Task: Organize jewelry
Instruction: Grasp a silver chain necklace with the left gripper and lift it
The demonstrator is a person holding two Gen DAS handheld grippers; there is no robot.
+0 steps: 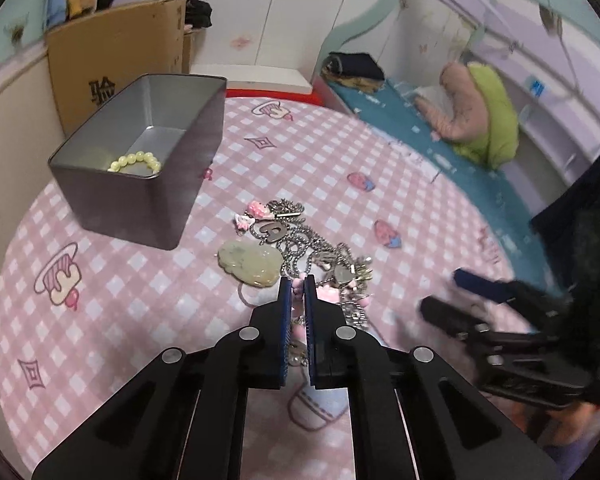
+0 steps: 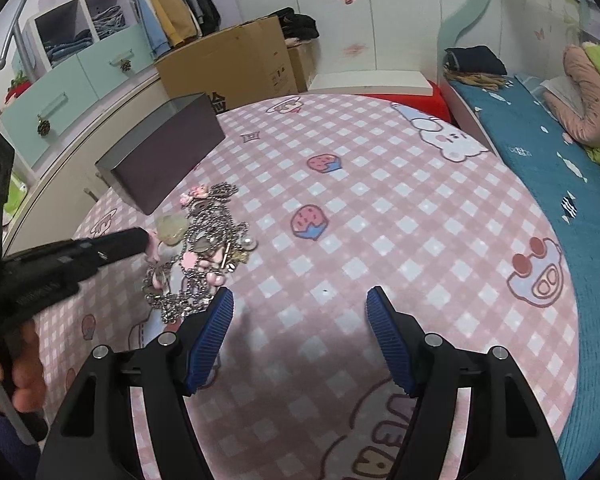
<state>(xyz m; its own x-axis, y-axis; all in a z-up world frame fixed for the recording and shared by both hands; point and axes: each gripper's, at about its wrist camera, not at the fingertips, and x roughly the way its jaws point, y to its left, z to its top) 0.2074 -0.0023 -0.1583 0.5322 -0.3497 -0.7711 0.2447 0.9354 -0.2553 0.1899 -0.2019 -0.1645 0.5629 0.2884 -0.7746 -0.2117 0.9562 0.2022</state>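
Observation:
A tangled pile of silver chains and charms (image 1: 308, 248) lies mid-table on the pink checked cloth (image 1: 140, 300). A pale green jade pendant (image 1: 250, 264) rests at its left side. My left gripper (image 1: 298, 284) is shut on a pink bead piece (image 1: 298, 289) at the near edge of the pile; in the right wrist view the left gripper (image 2: 146, 240) reaches in from the left. An open grey tin (image 1: 132, 208) stands at far left with a yellow-green bead bracelet (image 1: 136, 160) inside. My right gripper (image 2: 300, 300) is open over bare cloth, right of the pile (image 2: 212, 220).
A cardboard box (image 1: 116, 64) stands behind the tin, off the table. A bed with a blue sheet (image 2: 540, 152) and pillows runs along the right. A hand (image 2: 24, 360) holds the left gripper at lower left. Drawers (image 2: 60, 100) line the far left.

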